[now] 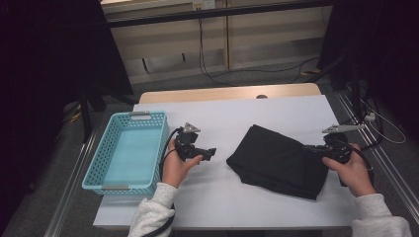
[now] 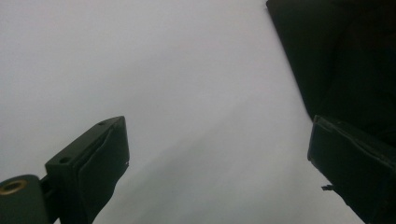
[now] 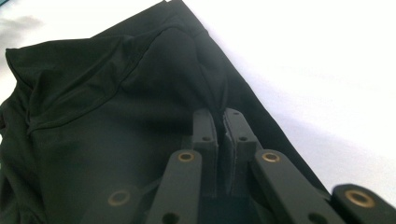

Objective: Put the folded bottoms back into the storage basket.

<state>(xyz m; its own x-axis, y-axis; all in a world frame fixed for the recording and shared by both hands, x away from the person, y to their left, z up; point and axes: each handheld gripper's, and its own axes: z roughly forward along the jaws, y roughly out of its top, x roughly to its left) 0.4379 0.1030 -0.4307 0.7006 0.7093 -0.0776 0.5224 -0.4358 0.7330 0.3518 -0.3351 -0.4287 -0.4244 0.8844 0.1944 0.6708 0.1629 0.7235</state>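
We see open white table [image 1: 217,197] between the teal basket [image 1: 129,150] at the left edge and the black garment [image 1: 279,160] right of centre; the far strip lies bare too.

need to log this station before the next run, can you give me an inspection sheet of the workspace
surface: white table, wooden strip at far edge
job's things: black garment lying folded on the table; empty teal basket at the left edge
clutter: nothing seen
grippers: left gripper open over bare table, apart from the garment; right gripper shut on a pinch of the garment's edge
cables: black cable trailing from left gripper; more cables on the floor behind
surroundings: pale panelled wall, dark stands at both sides
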